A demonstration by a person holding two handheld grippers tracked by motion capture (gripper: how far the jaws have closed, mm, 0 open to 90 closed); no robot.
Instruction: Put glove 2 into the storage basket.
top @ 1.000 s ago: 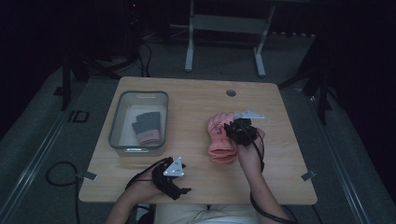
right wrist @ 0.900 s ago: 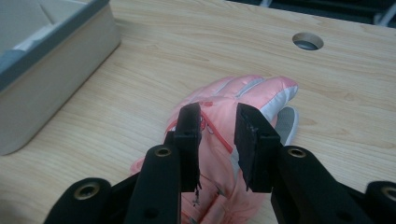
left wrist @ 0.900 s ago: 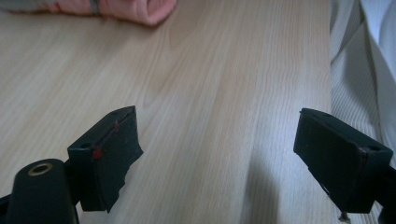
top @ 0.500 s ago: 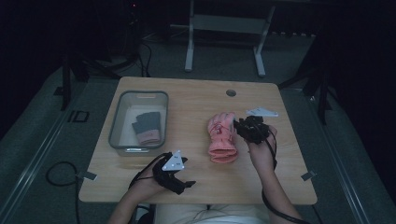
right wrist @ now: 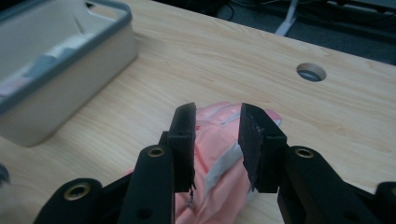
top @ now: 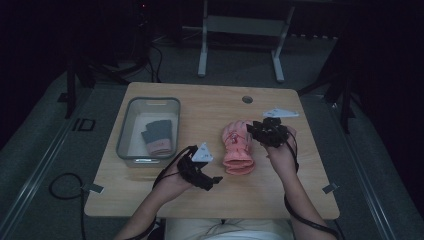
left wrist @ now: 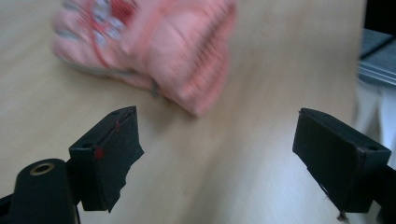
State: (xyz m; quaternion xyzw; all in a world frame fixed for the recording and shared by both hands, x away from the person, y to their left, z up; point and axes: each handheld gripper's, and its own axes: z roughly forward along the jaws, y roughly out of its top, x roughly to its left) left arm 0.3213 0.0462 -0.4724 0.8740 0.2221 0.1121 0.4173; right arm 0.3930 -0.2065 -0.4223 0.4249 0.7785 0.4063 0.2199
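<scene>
A pink glove (top: 238,148) lies flat on the wooden table (top: 210,200), just right of centre in the high view, its cuff toward the bottom of the frame. A grey bin (top: 148,129) sits at centre left and already holds a dark folded item with a pink edge (top: 157,138); the glove is well apart from the bin. The right gripper (top: 261,131) is at the glove's upper right edge; in the right gripper view its jaws stand a little apart, over the glove (right wrist: 219,186), with pink fabric showing in the gap. Whether they are touching the fabric or merely above it cannot be told. The left gripper (top: 212,180) is low at centre, near the cuff; in the left gripper view its jaws are spread wide with bare table between them and the glove (left wrist: 154,46) blurred in the upper left, not in contact. Judgement: the step in hand appears to be taking up the glove, likely for the bin. To do it well, the right jaws should bite a full fold of fabric, not a thin edge. The left gripper should take the cuff so the glove lifts without trailing. Risk: slippage from a shallow pinch.
</scene>
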